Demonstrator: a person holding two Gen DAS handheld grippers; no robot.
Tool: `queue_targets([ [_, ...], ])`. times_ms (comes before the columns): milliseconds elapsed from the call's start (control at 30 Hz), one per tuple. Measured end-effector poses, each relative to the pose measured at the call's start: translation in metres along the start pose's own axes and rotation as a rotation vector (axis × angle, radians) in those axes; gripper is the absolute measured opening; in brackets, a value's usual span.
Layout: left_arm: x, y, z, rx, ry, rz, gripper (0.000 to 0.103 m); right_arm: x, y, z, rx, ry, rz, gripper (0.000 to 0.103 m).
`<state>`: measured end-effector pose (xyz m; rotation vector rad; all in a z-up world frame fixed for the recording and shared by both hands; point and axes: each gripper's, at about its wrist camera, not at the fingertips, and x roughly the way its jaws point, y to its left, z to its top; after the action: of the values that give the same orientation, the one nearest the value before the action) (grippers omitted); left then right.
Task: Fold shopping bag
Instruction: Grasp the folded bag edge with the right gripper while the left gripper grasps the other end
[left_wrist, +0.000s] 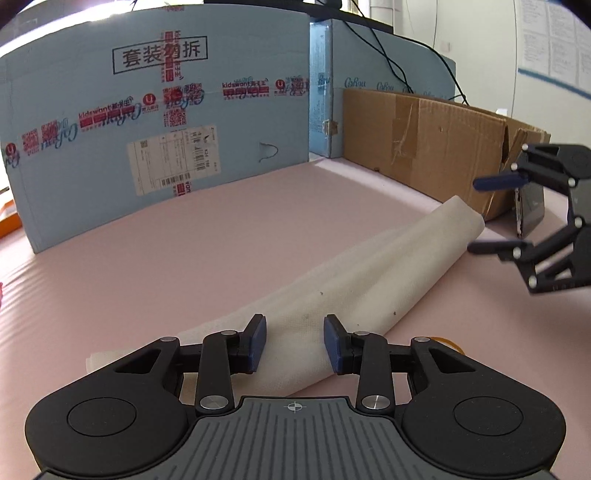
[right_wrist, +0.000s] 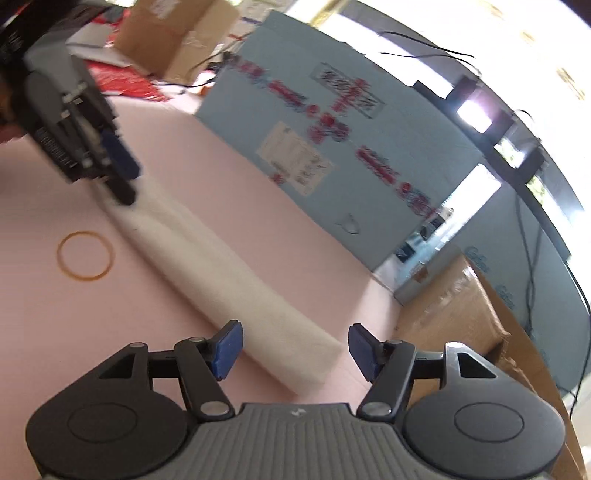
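The white fabric shopping bag (left_wrist: 332, 291) lies folded into a long narrow strip on the pink table (left_wrist: 166, 251). My left gripper (left_wrist: 294, 341) is open, its blue pads on either side of the strip's near end, holding nothing. My right gripper (right_wrist: 295, 349) is open over the strip's other end (right_wrist: 236, 291). It also shows in the left wrist view (left_wrist: 476, 214), open, just beyond the bag's far end. The left gripper shows in the right wrist view (right_wrist: 122, 181) at the far end of the strip.
A tall light-blue printed carton (left_wrist: 155, 122) stands behind the bag. A brown cardboard box (left_wrist: 436, 147) stands at the back right. A yellow rubber band (right_wrist: 85, 255) lies on the table beside the bag. Cables hang behind the boxes.
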<state>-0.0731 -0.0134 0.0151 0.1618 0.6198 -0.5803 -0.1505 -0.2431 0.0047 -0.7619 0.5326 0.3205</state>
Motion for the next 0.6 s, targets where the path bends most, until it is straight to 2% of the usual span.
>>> queue_targets([
  [67, 0.000, 0.005, 0.000, -0.026, -0.005, -0.020, 0.034, 0.005, 0.016, 0.002, -0.107, -0.025, -0.015, 0.064],
  [167, 0.001, 0.007, 0.000, -0.042, -0.008, -0.030, 0.034, 0.012, 0.032, 0.014, -0.245, -0.074, -0.034, 0.057],
  [233, 0.001, 0.005, 0.000, -0.032, -0.012, -0.032, 0.037, 0.016, 0.044, 0.020, -0.344, -0.106, -0.021, 0.044],
  [267, 0.002, 0.004, 0.001, -0.022, -0.015, -0.034, 0.039, 0.018, 0.049, 0.023, -0.395, -0.121, -0.015, 0.041],
  [333, -0.001, -0.005, 0.002, 0.047, -0.031, -0.017, 0.045, 0.020, 0.058, 0.025, -0.477, -0.143, 0.001, 0.029],
  [400, -0.009, -0.019, 0.002, 0.184, -0.068, 0.000, 0.051, 0.020, 0.061, 0.025, -0.520, -0.153, 0.022, 0.020],
  [433, -0.013, -0.025, 0.003, 0.246, -0.084, -0.011, 0.054, 0.020, 0.062, 0.024, -0.534, -0.160, 0.033, 0.019],
  [533, -0.017, -0.034, 0.008, 0.334, -0.103, -0.103, 0.062, 0.019, 0.055, 0.026, -0.512, -0.167, 0.074, 0.018],
  [600, -0.011, -0.040, 0.010, 0.383, -0.077, -0.115, 0.063, 0.019, 0.049, 0.027, -0.488, -0.170, 0.107, 0.018],
])
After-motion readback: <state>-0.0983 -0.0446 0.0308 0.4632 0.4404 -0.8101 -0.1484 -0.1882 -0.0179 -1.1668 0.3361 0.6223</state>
